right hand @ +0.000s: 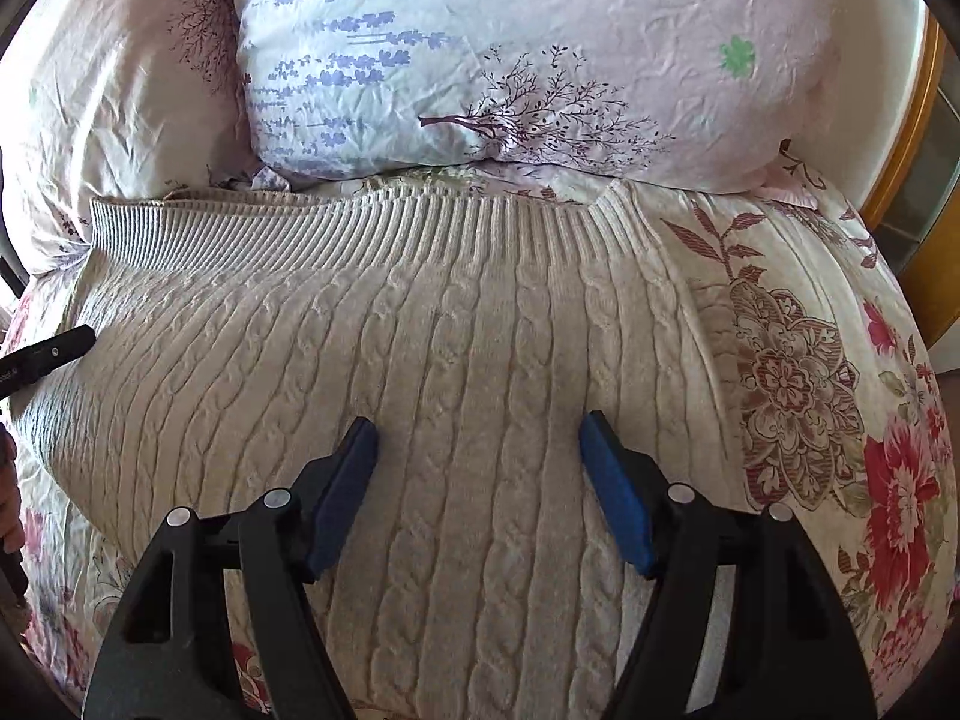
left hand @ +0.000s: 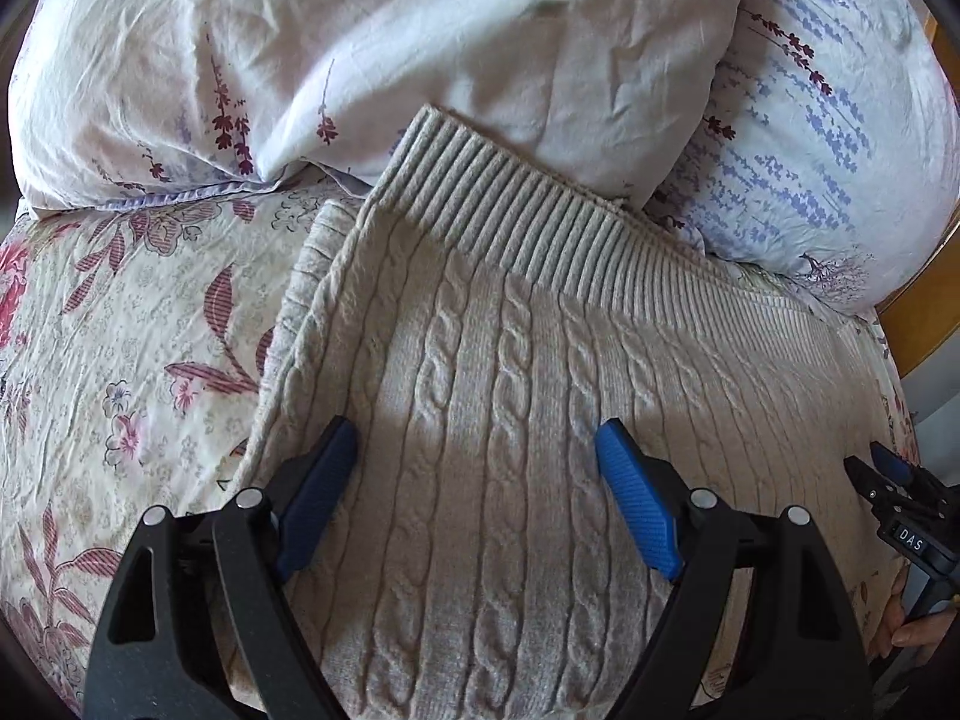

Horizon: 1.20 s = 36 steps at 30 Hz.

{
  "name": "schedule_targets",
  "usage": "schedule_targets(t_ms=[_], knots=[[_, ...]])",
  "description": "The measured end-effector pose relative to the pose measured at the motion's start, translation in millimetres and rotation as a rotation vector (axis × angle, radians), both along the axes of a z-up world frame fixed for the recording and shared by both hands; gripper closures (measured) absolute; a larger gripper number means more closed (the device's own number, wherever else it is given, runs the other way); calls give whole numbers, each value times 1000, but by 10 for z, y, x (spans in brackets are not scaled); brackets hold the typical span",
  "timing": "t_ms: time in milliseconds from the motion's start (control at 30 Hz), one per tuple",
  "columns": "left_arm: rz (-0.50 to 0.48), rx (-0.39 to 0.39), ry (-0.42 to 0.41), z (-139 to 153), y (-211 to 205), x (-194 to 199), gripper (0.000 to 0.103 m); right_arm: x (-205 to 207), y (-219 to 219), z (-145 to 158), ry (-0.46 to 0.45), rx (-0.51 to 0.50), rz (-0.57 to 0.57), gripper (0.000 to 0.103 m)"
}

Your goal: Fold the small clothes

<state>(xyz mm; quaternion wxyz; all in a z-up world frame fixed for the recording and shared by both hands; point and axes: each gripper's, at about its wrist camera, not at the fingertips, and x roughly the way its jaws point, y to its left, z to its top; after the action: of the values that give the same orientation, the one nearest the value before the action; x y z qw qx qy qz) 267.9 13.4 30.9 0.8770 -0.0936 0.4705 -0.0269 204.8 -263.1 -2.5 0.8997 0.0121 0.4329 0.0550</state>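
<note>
A cream cable-knit sweater [left hand: 516,396] lies flat on a floral bedsheet, its ribbed hem [left hand: 516,210] at the far side against the pillows. It fills the right wrist view [right hand: 420,360] too, ribbed hem [right hand: 360,234] at the top. My left gripper [left hand: 477,438] is open above the sweater's left part and holds nothing. My right gripper [right hand: 478,426] is open above the sweater's right part and holds nothing. The right gripper's tip also shows at the right edge of the left wrist view [left hand: 888,474].
Two pillows with lavender prints [left hand: 360,48] [right hand: 540,60] lie beyond the hem. The floral bedsheet [left hand: 120,360] [right hand: 840,390] extends to both sides. A wooden bed frame edge [right hand: 918,120] shows at the far right.
</note>
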Motion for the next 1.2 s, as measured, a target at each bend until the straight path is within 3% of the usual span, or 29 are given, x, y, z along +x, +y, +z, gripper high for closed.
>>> schedule_targets(t_ms=[100, 233, 367, 500, 600, 800, 867, 1000, 1200], knots=[[-1, 4, -12, 24, -31, -4, 21, 14, -23, 34, -13, 15, 0, 30], [81, -55, -75, 229, 230, -108, 21, -4, -125, 151, -45, 98, -31, 30], [125, -50, -69, 247, 442, -5, 21, 38, -149, 154, -29, 91, -39, 30], [186, -248, -24, 143, 832, 125, 23, 43, -122, 163, -25, 97, -33, 30], [226, -304, 13, 62, 1030, 222, 30, 40, -81, 179, -31, 89, -20, 30], [179, -297, 75, -18, 1107, 352, 30, 55, -59, 134, -11, 77, -19, 27], [145, -236, 78, -34, 986, 412, 30, 55, -42, 128, -7, 75, -7, 21], [84, -92, 98, -50, 673, 530, 30, 52, 4, 109, -6, 40, 7, 19], [66, -95, 115, -64, 625, 595, 30, 47, -21, 111, -5, 47, 6, 19]])
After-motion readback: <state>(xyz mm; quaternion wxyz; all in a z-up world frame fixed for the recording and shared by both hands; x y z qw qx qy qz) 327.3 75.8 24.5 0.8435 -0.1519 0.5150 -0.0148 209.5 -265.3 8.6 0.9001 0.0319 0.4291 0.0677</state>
